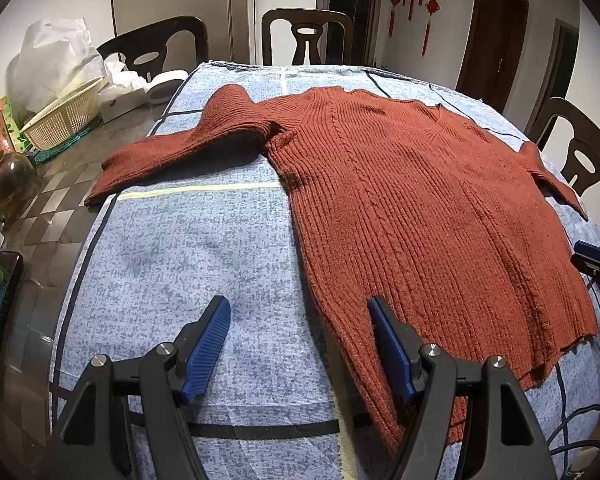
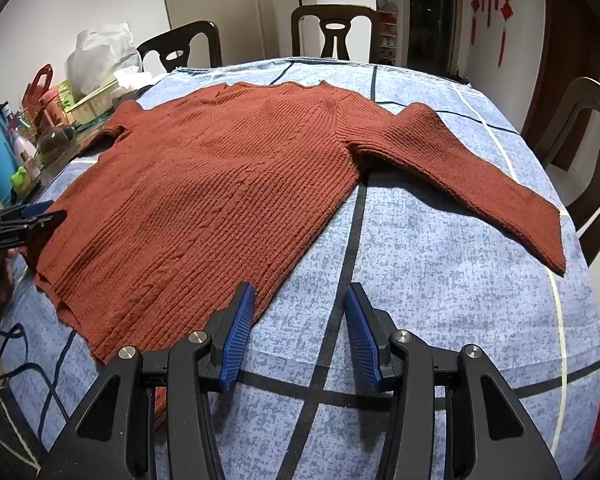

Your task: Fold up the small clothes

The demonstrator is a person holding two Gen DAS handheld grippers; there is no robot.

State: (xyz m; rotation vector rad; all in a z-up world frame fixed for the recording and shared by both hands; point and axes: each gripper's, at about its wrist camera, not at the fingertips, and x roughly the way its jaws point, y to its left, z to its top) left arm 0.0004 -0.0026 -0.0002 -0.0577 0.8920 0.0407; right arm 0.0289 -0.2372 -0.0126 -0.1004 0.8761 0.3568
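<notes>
A rust-red ribbed knit sweater (image 1: 412, 200) lies spread flat on a blue patterned cloth (image 1: 204, 256) over the table, both sleeves out to the sides. It also shows in the right wrist view (image 2: 220, 184). My left gripper (image 1: 300, 320) is open and empty, hovering over the sweater's hem at its left corner, its right finger above the knit. My right gripper (image 2: 302, 308) is open and empty at the hem's right corner, beside the fabric edge. The right gripper shows at the far right of the left view (image 1: 598, 264); the left gripper shows at the far left of the right view (image 2: 24, 224).
Dark wooden chairs (image 1: 306, 36) stand around the table. A white mesh basket (image 1: 66, 116), plastic bags, a glass jar (image 1: 10, 180) and bottles crowd the table's left side. The left sleeve end (image 1: 112, 176) hangs past the cloth's edge. Cables (image 2: 16, 360) lie near the front left.
</notes>
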